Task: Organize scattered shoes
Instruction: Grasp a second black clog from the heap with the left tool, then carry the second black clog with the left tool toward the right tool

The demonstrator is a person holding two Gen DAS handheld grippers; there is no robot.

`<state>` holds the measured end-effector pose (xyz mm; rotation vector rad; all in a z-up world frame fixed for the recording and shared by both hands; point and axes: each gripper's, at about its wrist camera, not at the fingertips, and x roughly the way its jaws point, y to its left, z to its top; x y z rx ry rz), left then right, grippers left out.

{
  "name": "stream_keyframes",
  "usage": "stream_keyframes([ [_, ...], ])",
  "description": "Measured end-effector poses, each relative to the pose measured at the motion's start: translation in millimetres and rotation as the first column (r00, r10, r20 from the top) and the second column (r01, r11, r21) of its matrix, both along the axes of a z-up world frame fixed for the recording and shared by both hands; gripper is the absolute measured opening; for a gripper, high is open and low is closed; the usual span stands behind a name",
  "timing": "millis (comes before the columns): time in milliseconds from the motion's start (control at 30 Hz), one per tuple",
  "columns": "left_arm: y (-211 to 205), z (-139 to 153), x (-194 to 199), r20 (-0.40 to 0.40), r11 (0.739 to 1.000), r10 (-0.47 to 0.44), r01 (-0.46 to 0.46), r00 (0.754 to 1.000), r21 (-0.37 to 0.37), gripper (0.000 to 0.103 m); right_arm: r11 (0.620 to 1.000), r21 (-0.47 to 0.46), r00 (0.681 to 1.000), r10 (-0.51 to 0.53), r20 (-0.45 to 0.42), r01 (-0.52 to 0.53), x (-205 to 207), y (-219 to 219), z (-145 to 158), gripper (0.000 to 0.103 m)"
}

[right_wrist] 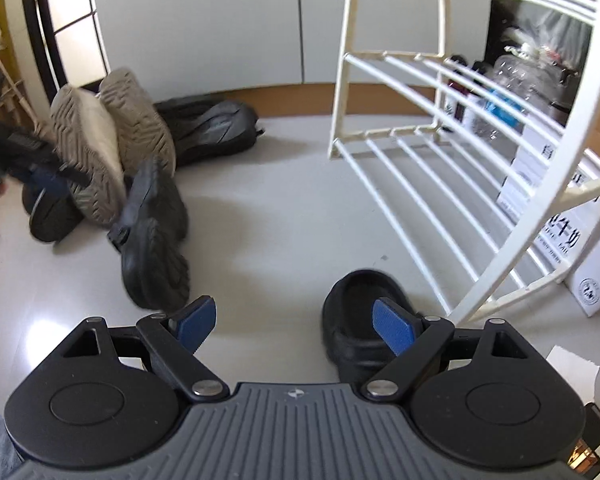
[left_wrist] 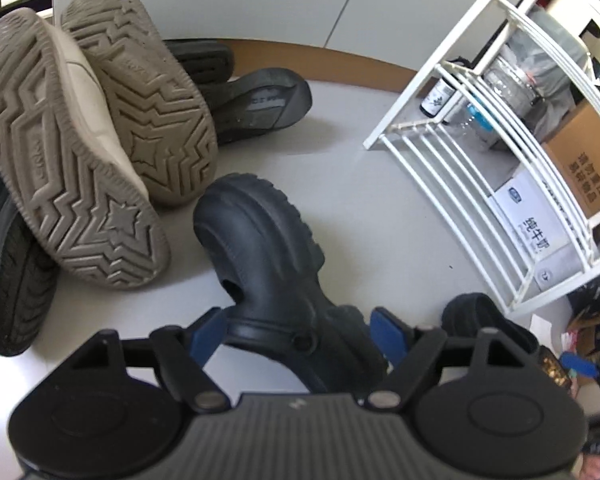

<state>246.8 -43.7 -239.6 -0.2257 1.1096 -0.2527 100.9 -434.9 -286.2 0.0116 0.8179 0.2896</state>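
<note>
A dark navy clog point(left_wrist: 260, 248) lies on its side on the pale floor, toe towards the beige sneakers point(left_wrist: 80, 140). My left gripper point(left_wrist: 298, 332) hovers over its heel and strap with the blue pads point(left_wrist: 210, 330) standing off the shoe, so it is open. In the right wrist view that clog point(right_wrist: 152, 220) rests against the sneakers point(right_wrist: 112, 136), and the left gripper point(right_wrist: 48, 176) is blurred beside them. My right gripper point(right_wrist: 296, 328) is open over bare floor. A second black clog point(right_wrist: 360, 304) sits upright behind its right finger, also visible as the clog point(left_wrist: 480, 316) in the left wrist view.
A white wire shoe rack point(right_wrist: 420, 184), also point(left_wrist: 460, 168), stands on the right with bare shelves; bottles and boxes point(left_wrist: 580, 160) sit behind it. A black shoe point(left_wrist: 12, 280) lies under the sneakers, and grey shoes point(left_wrist: 260, 100) lie by the wall.
</note>
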Motion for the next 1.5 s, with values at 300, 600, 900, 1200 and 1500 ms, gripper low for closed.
stream_keyframes([
  [300, -5, -17, 21, -0.028, 0.995, 0.098, -0.098, 0.995, 0.001, 0.082, 0.999, 0.042, 0.999, -0.016, -0.049, 0.018, -2, 12, -6, 0.087],
  [600, -21, -42, 37, -0.048, 0.996, 0.080, -0.079, 0.996, 0.039, 0.082, 0.988, 0.128, 0.994, -0.073, -0.085, 0.083, -3, 24, -6, 0.086],
  [900, -25, -66, 42, -0.070, 0.994, 0.109, -0.106, 0.992, 0.040, 0.081, 0.992, 0.124, 0.995, -0.027, -0.100, 0.040, -7, 35, -11, 0.086],
  [1200, -25, -73, 39, -0.015, 0.992, 0.119, -0.119, 0.993, 0.037, 0.072, 0.994, 0.103, 0.993, -0.010, -0.119, 0.022, -8, 41, -14, 0.086],
  [1500, -29, -71, 22, -0.049, 0.995, 0.095, -0.094, 0.994, 0.021, 0.070, 0.994, 0.109, 0.990, 0.005, -0.143, 0.011, -7, 41, -16, 0.086],
])
